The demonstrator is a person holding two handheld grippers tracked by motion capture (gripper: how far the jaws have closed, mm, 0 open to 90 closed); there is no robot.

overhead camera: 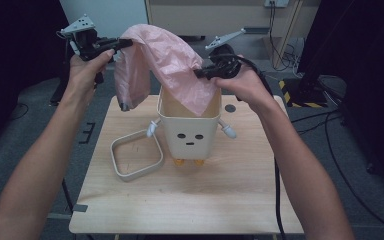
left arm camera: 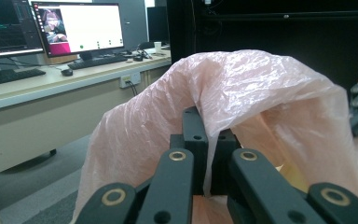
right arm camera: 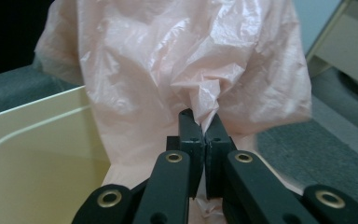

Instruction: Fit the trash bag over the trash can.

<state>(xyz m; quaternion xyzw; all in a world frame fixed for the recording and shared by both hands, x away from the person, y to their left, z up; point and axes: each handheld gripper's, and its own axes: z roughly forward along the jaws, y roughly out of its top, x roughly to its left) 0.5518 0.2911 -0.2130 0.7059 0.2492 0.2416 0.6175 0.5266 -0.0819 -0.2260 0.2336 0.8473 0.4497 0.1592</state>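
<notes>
The right gripper (right arm camera: 204, 122) has its jaws closed on a pinched fold of the pink plastic bag (right arm camera: 177, 60); the film bunches into a crumpled peak right at the tips, and the pinched edge itself is hidden between the pads. Below and to this gripper's left sits the cream bin (right arm camera: 32, 154), its rim cut off by the frame edge. The left gripper (left arm camera: 208, 135) is also clamped on the bag (left arm camera: 242, 93), a thin sheet of film running down between its jaws; past the tips the plastic billows up and blocks whatever lies beyond.

In the high view the bag (overhead camera: 165, 55) hangs as an arch between the left gripper (overhead camera: 125, 44) and the right gripper (overhead camera: 200, 73), so its long axis runs from one gripper across to the other. One loose end droops below the left gripper; the other falls from the right gripper into the mouth of the bin (overhead camera: 190, 132), covering part of the inside. The bag's opening cannot be made out. Below the left gripper, beside the bin, a cream frame (overhead camera: 117, 165) lies flat on the wooden table (overhead camera: 190, 205).
</notes>
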